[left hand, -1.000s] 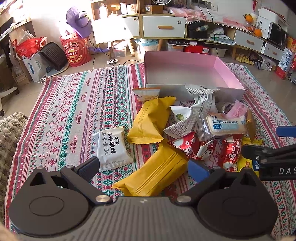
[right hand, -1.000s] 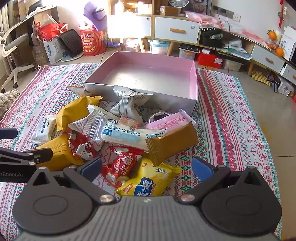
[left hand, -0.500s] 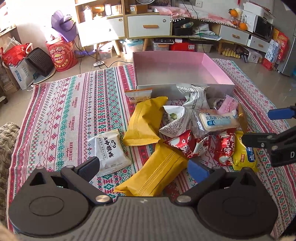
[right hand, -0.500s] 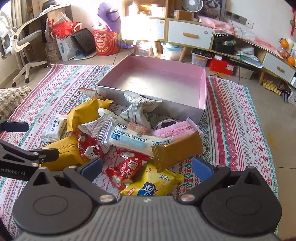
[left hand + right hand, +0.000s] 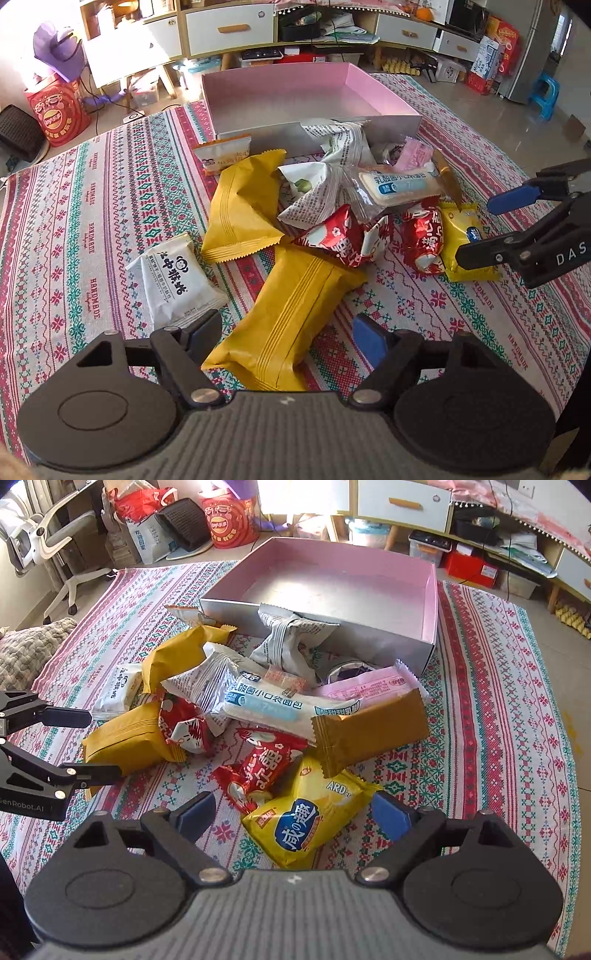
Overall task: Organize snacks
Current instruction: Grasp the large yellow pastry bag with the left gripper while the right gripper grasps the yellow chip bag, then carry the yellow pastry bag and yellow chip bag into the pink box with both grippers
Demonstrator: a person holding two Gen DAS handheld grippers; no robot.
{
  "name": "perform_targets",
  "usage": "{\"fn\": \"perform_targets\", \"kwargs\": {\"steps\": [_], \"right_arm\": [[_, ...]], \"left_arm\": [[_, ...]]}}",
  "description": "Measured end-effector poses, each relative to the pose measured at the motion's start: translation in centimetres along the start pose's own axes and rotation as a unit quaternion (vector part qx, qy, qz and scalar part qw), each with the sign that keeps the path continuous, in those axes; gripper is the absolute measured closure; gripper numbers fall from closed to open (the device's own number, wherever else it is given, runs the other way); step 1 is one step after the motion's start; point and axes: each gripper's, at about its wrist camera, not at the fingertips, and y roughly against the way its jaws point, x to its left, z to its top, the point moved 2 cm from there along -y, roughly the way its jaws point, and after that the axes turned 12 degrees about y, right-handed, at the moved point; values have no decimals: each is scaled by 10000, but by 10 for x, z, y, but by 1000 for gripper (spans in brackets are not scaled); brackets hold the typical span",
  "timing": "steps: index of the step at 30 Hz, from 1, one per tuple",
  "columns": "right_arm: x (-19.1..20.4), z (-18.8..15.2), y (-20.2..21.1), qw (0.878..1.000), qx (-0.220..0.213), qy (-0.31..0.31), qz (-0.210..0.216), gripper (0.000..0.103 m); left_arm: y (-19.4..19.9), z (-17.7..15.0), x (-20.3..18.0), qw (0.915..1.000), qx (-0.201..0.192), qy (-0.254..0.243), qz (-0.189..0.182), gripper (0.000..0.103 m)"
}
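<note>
A pile of snack packets lies on a patterned cloth in front of an empty pink box. My left gripper is open, its fingers on either side of the near end of a long yellow packet. My right gripper is open just above a yellow-and-blue packet. Red packets, a white-and-blue bar, a brown packet, a pink packet and white packets lie around. Each gripper shows at the edge of the other's view, the right gripper and the left gripper.
The patterned cloth covers the floor. Behind the box stand low cabinets with drawers, red bags and storage bins. An office chair stands at the far left in the right wrist view. A grey cushion lies at the cloth's left edge.
Both grippers have moved in lower and closer to the pile. The left one has come over the long yellow packet, the right one over the yellow-and-blue packet. Both stayed open.
</note>
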Motion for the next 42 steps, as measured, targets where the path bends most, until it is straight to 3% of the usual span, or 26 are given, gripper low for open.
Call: {"fn": "perform_targets", "kwargs": {"steps": [4, 9, 22, 25, 32, 42], "right_arm": [[-1, -1, -11, 9999, 104, -75, -90, 24], [-9, -7, -17, 9993, 238, -187, -221, 43], [-12, -11, -25, 9979, 393, -164, -478, 42], [-11, -11, -24, 9982, 352, -154, -451, 48], [-7, -9, -20, 9985, 241, -128, -472, 61], [0, -4, -8, 9991, 57, -30, -422, 70]], "left_arm": [[-11, 0, -9, 9998, 35, -178, 31, 23], [-12, -3, -10, 9999, 139, -28, -88, 37], [-24, -12, -16, 9996, 272, -21, -6, 40], [-25, -10, -19, 9997, 236, 46, 6, 40], [-20, -8, -16, 9996, 131, 233, 94, 54], [-11, -7, -18, 9996, 135, 243, -11, 56]]}}
